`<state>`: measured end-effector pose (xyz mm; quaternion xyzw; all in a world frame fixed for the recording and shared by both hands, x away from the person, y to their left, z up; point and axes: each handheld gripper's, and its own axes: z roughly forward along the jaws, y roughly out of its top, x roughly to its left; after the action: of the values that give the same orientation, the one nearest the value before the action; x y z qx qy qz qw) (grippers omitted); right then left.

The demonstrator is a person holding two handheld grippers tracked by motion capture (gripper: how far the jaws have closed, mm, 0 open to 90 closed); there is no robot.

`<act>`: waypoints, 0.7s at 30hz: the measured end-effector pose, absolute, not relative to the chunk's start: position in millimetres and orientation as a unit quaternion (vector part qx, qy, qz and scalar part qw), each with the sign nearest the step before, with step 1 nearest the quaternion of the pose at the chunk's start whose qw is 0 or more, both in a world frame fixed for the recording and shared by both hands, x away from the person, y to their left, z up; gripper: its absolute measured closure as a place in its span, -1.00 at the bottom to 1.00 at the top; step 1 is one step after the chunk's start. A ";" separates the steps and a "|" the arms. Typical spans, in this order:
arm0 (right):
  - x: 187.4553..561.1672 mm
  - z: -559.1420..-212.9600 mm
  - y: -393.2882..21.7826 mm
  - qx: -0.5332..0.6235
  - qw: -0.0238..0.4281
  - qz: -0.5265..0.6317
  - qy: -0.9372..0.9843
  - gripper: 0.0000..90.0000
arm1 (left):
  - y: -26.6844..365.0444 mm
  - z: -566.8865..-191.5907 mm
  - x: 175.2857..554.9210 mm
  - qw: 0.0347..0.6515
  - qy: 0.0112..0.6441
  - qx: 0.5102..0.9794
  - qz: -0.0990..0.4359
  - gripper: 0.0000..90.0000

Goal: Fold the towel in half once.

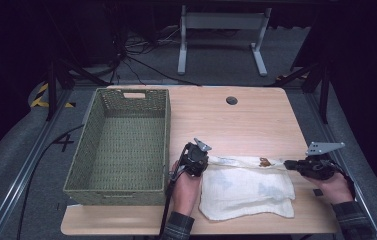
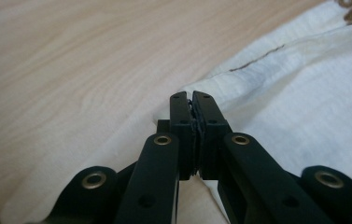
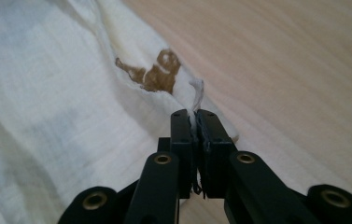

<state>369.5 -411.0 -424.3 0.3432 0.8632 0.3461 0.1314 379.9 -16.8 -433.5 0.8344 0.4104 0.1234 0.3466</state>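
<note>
On the table, each tool, left and right, clamps the white cloth's far corners.

Soft, crinkled white cloth — matt pale wood table — coarse green woven basket.

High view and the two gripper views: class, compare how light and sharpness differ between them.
High view: the table is lit while the floor and background fall into darkness; the cloth looks soft. Left gripper view: bright, even light; the left tool is sharp, the wood near the top edge blurs. Right gripper view: the right tool and brown print are clear, far wood hazy.
</note>
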 end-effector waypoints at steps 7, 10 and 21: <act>363.4 -442.6 -406.7 0.344 0.111 0.313 0.878 0.91 | -18.0 -453.1 374.1 0.338 0.406 0.844 0.090 0.95; 364.2 -443.8 -404.8 0.342 0.115 0.306 0.881 0.91 | -19.1 -455.9 374.3 0.337 0.405 0.844 0.095 0.95; 390.0 -445.3 -404.8 0.356 0.136 0.307 0.872 0.91 | -22.3 -457.1 387.7 0.332 0.415 0.837 0.126 0.95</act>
<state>390.0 -404.8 -445.3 0.3557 0.8724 0.3067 0.1355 387.7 -22.3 -457.1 0.8373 0.4153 0.1264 0.3323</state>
